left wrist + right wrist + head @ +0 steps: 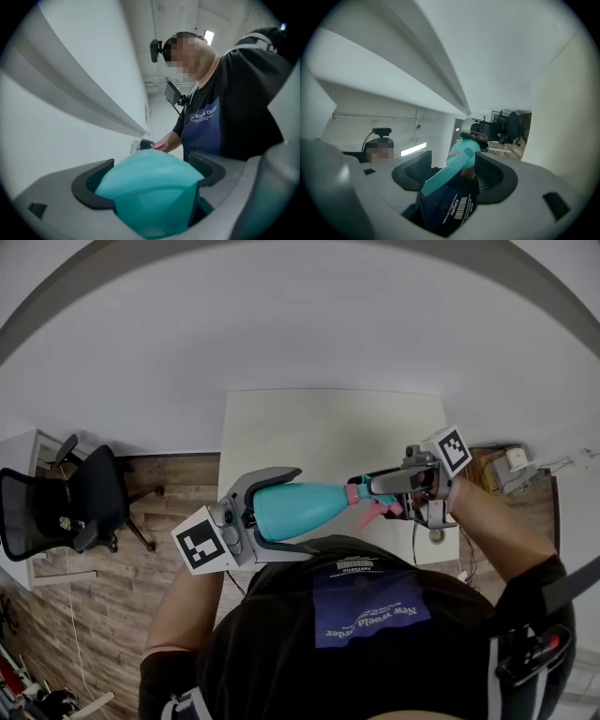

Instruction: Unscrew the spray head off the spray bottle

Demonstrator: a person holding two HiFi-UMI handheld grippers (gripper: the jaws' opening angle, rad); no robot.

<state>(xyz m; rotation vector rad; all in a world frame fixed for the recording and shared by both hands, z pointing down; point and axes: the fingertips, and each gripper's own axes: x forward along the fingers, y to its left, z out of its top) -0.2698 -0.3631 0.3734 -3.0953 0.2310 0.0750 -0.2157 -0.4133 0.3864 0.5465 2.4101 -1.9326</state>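
A teal spray bottle hangs level in the air in front of my chest, over the near edge of the white table. My left gripper is shut on its round body, and both dark pads press its sides. The spray head, teal with a pink trigger, points right. My right gripper sits around that head with its jaws wide. The left pad stands off the head, so it is open. A dark printed label shows near the camera.
The white table stretches ahead against a white wall. A black office chair stands on the wooden floor at the left. A cardboard box with small items sits to the right of the table.
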